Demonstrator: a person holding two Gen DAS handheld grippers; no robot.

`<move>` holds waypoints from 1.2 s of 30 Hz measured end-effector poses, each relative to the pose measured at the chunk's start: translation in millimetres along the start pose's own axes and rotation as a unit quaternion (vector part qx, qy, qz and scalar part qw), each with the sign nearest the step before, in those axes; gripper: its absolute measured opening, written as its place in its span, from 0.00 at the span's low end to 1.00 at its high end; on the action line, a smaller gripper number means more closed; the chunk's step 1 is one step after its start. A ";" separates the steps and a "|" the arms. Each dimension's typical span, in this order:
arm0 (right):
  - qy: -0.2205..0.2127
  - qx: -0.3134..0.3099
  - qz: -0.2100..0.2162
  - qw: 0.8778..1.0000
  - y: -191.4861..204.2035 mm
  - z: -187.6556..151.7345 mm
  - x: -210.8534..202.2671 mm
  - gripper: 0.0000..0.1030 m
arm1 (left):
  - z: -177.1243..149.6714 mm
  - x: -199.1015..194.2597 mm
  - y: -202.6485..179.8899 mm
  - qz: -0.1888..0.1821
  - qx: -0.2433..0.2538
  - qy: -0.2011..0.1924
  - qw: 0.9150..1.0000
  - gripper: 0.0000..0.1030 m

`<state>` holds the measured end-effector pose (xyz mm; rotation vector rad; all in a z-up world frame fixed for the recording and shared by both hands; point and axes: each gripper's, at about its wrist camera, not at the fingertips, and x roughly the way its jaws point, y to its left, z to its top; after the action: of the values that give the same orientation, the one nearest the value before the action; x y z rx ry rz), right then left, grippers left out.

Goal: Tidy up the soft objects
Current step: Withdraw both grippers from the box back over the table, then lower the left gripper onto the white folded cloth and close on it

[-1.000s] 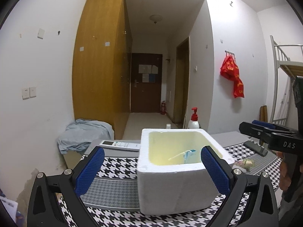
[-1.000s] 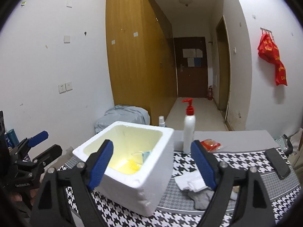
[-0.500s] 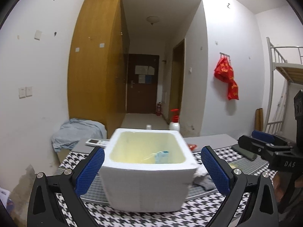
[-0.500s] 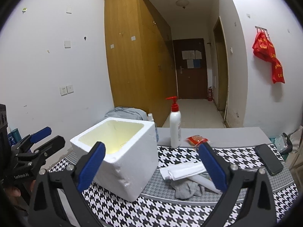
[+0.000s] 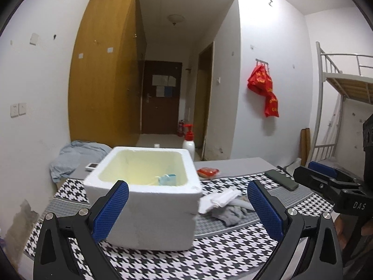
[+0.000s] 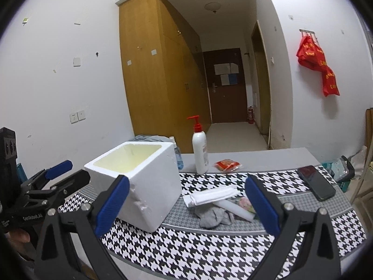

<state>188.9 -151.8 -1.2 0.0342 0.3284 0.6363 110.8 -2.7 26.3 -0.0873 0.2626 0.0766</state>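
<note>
A white foam box (image 5: 149, 200) (image 6: 139, 182) stands on the houndstooth mat, with a small blue and white item (image 5: 166, 179) inside. Right of the box lies a pile of soft things: a folded white cloth (image 6: 209, 196) (image 5: 219, 199), a grey crumpled sock (image 6: 213, 218) (image 5: 230, 214), a white roll (image 6: 234, 207) and a small pink item (image 6: 244, 203). My left gripper (image 5: 187, 210) is open, held back in front of the box. My right gripper (image 6: 186, 206) is open too, back from the pile, nothing between its fingers.
A white pump bottle with a red top (image 6: 200, 149) stands behind the box. A red packet (image 6: 227, 164) and a black phone (image 6: 316, 183) lie on the table (image 6: 268, 158). A remote (image 5: 92, 166) sits at the far left. Grey fabric (image 5: 77, 156) is heaped beyond the table.
Both grippers have drawn back from the box and shifted sideways, so the box looks smaller. The right jaws have spread wider. The cloth pile has come fully into view.
</note>
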 end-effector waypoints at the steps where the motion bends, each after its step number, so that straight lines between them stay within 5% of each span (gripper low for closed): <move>1: 0.000 0.006 -0.003 1.000 -1.9 -2.9 -2.9 0.98 | -1.7 -0.4 -1.0 -0.005 -0.001 0.001 1.000 0.99; 24: 0.016 0.032 -0.180 0.983 -14.0 -40.3 -24.4 0.98 | -25.9 33.3 -28.5 -0.135 0.061 0.021 0.989 0.99; 36: 0.044 0.046 -0.191 0.980 -43.5 -46.1 -17.0 0.98 | -31.2 57.8 -55.5 -0.147 0.078 0.047 0.985 0.99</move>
<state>186.9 -200.1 -45.7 0.0312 0.4360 0.2418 163.3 -57.1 -14.7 0.0278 0.3456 -0.2415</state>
